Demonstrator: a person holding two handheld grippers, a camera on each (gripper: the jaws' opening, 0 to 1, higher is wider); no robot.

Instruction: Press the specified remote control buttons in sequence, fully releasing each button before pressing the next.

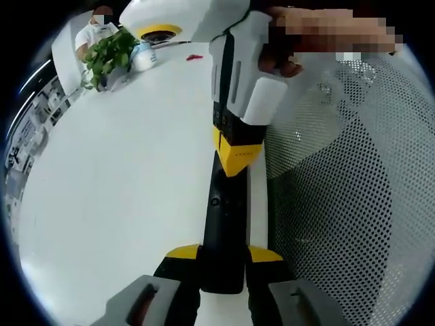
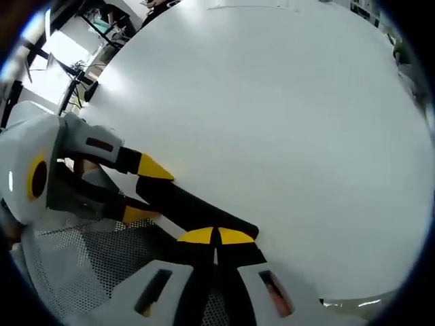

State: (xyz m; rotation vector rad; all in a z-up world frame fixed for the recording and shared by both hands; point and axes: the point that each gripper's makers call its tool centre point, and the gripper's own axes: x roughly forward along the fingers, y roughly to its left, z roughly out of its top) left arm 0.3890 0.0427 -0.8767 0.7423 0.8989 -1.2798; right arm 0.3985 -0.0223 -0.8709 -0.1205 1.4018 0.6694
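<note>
Left gripper view: left hand-held gripper [image 1: 223,261] is clamped on the near end of the remote control [image 1: 223,224], yellow tips on either side of it. Remote is a slim, flat black bar lying lengthwise away from the camera, matte, with small buttons barely readable. Right hand-held gripper [image 1: 236,155] comes in from the far side, yellow tips pressed together into one wedge, resting on or just above the remote's far half; contact unclear. In right gripper view the same right hand-held gripper [image 2: 216,236] has its tips together over the black bar, and the left one [image 2: 145,193] holds the other end.

Progress, my read: a press is under way or about to land; how many are done can't be told.

Counter [image 1: 115,183] is smooth, glossy white. Perforated white mesh surface [image 1: 353,176] on the right. Potted plant [image 1: 109,58] far left.
</note>
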